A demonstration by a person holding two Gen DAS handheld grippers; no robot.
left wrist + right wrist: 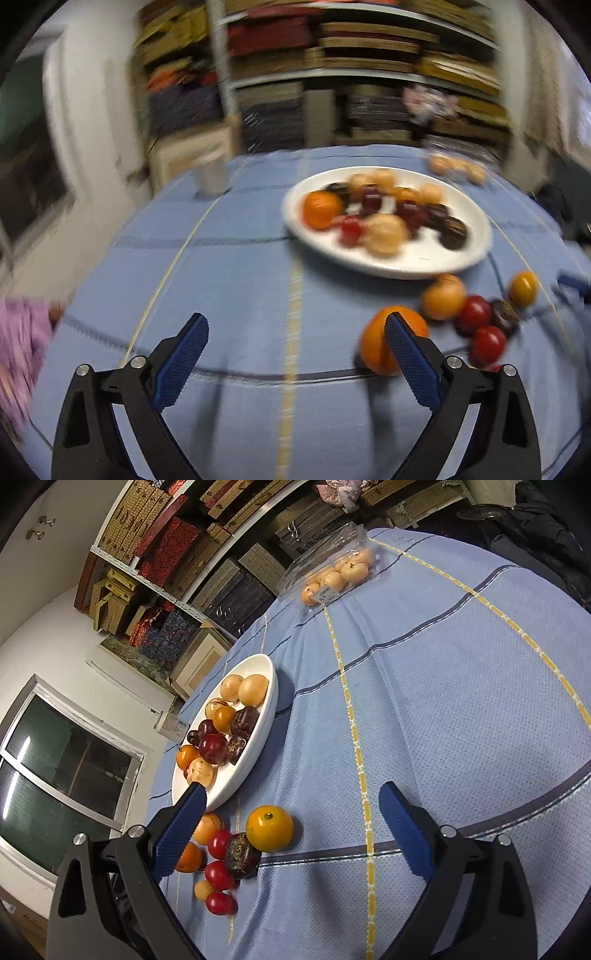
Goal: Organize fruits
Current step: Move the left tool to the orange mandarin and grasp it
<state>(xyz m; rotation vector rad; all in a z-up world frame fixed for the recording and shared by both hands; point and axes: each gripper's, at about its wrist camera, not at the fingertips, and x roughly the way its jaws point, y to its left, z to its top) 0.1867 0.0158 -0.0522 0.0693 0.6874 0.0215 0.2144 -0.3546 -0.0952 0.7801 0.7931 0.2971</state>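
Both my jaws apart, nothing held: left gripper (297, 334), right gripper (291, 803). White plate (258, 738) already piled with fruit. Loose pile (225, 864) plus orange (380, 343) still on the blue tablecloth (443, 701), beside the plate. Roughly halfway, I judge.

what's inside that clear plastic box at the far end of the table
The clear plastic box holds pale orange round fruits, about six showing. A label on its front covers part of them.
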